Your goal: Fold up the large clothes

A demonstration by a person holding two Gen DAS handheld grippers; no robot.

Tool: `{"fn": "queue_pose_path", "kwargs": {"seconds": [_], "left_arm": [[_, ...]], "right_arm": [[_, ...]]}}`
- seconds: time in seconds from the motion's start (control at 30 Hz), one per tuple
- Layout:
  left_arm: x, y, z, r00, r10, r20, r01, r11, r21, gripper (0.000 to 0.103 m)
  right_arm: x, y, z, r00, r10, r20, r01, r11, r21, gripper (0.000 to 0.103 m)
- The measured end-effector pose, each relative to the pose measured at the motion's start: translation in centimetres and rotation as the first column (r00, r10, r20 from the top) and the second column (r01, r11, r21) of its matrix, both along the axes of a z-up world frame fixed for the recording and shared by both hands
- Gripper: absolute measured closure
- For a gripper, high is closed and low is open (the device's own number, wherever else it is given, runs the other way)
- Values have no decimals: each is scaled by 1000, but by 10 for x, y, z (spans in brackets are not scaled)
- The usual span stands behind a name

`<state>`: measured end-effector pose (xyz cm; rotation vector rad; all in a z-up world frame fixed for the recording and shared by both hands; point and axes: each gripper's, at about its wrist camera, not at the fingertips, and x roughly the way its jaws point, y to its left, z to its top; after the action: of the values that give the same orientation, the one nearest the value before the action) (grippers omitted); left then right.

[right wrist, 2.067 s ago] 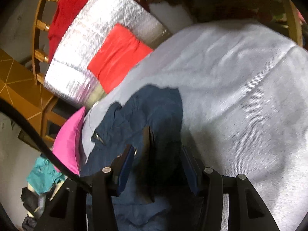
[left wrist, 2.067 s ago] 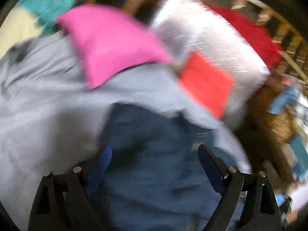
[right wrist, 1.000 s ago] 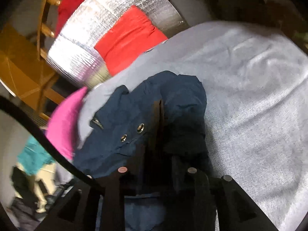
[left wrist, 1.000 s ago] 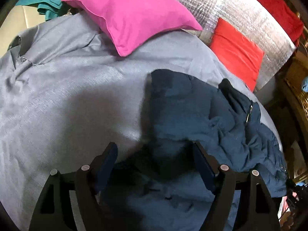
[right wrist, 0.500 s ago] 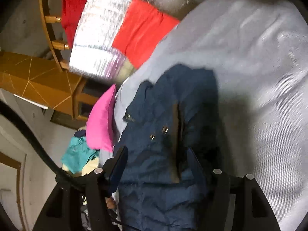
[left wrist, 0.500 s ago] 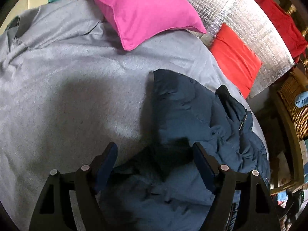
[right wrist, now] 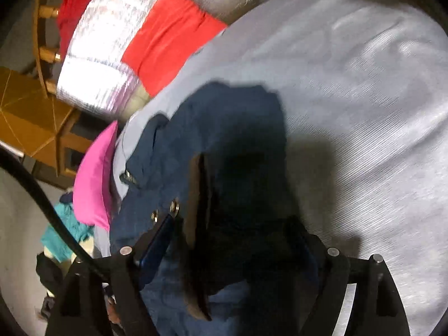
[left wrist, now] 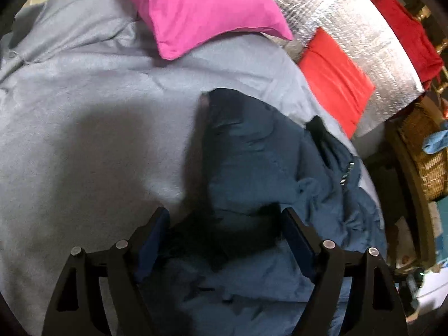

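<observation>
Between the fingers of my right hand-held gripper lies the dark blue jacket; those jaws have just been opening, so the fold I was pinching a second ago is let go and nothing presses on it now. My left hand-held gripper stands wide open too, over the jacket's near edge, gripping nothing. Ahead of both, the jacket lies bunched on the grey bedspread, zipper showing. Beyond it are the pink pillow and red cushion. That fold looks laid; I'd judge smoothing comes next.
</observation>
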<state>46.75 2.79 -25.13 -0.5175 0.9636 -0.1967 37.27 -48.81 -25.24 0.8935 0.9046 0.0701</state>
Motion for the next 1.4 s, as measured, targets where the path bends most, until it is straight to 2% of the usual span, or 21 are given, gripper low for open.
{"fn": "queue_pose_path", "kwargs": {"seconds": [0.03,0.07,0.13,0.2,0.23,0.27,0.3,0.47,0.7,0.87,0.93,1.0,1.07,1.13,1.2,1.23,1.33,1.4], "left_arm": [[0,-1,0,1000,6,3,-6,1000,-1,21],[1,-1,-1,1000,7,6,-7,1000,3,21],[1,-2,-2,1000,8,16,-8,1000,9,29],[1,-4,-2,1000,18,24,-18,1000,19,46],[2,-6,-3,999,22,28,-22,999,29,50],[2,-8,-2,999,17,38,-19,999,37,66],[2,-9,-1,999,5,49,-7,1000,24,77],[-2,-14,5,998,18,65,-25,994,103,86],[-16,-16,23,996,13,86,-27,987,160,94],[-22,-15,31,996,10,85,-24,985,171,94],[-19,-15,21,998,-2,55,-8,981,196,90],[-10,-12,4,1000,15,-11,-13,982,189,78],[-7,-7,0,999,23,-25,-19,989,145,78],[-6,0,4,999,40,-34,-36,994,103,70],[-6,6,5,998,57,-30,-55,996,67,35],[-5,8,3,997,65,-35,-64,997,42,31],[-3,13,-5,995,73,-61,-75,997,-29,29],[-3,11,-7,997,67,-38,-68,997,-38,31]], "right_arm": [[3,8,-1,1000,14,-2,-14,999,-39,20],[6,15,-2,1000,28,-2,-28,996,-86,30],[12,27,1,999,55,-1,-54,987,-150,45],[15,34,1,999,44,1,-44,985,-165,52],[17,39,3,999,45,-3,-44,979,-200,57],[16,41,2,999,42,-3,-42,976,-216,61],[15,41,4,999,37,-2,-36,973,-227,63],[11,49,19,999,24,36,-12,958,-287,72],[-9,53,47,992,32,120,10,943,-332,75],[-22,48,52,990,43,134,2,949,-316,75],[-16,45,39,995,42,86,-14,953,-304,75],[-5,41,19,999,37,14,-32,962,-271,70],[0,35,12,1000,28,-13,-30,974,-223,58],[0,27,13,1000,3,-13,-6,983,-183,50],[-1,22,15,1000,-14,4,14,988,-154,46],[-1,20,15,1000,-24,16,26,990,-142,43],[0,15,9,999,-43,14,45,992,-115,40],[1,16,1,999,-42,4,42,995,-91,40]]}}
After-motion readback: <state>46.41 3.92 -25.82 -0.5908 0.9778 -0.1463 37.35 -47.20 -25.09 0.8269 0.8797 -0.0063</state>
